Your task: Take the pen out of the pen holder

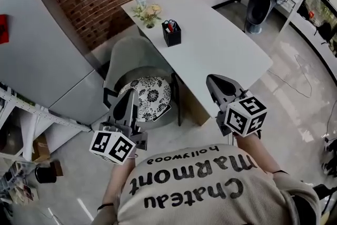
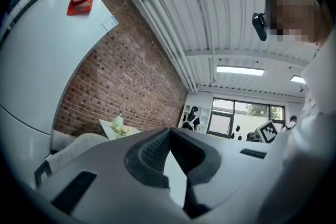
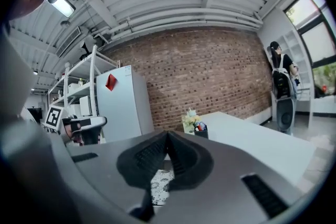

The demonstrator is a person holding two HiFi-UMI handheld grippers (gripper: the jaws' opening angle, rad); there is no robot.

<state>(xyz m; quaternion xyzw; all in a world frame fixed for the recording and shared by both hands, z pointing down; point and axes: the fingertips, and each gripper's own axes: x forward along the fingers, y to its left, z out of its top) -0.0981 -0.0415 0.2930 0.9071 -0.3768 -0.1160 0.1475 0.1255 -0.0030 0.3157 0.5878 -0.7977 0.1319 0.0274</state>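
A black pen holder [image 1: 171,34] with several pens in it stands on the white table [image 1: 221,45], near the table's far end. It shows small and distant in the right gripper view [image 3: 201,131]. My left gripper [image 1: 129,94] is shut and empty, held over the chair [image 1: 150,95] well short of the table. My right gripper [image 1: 214,79] is also shut and empty, and hovers at the table's near edge, pointing toward the holder. In the gripper views, both the left gripper [image 2: 169,131] and the right gripper [image 3: 168,134] have their jaws meeting at the tips.
A small flower pot [image 1: 147,14] stands beside the holder. A grey chair with a patterned cushion sits at the table's left side. A tall white fridge [image 1: 42,50] and shelves [image 1: 26,124] stand at the left. A brick wall lies behind the table.
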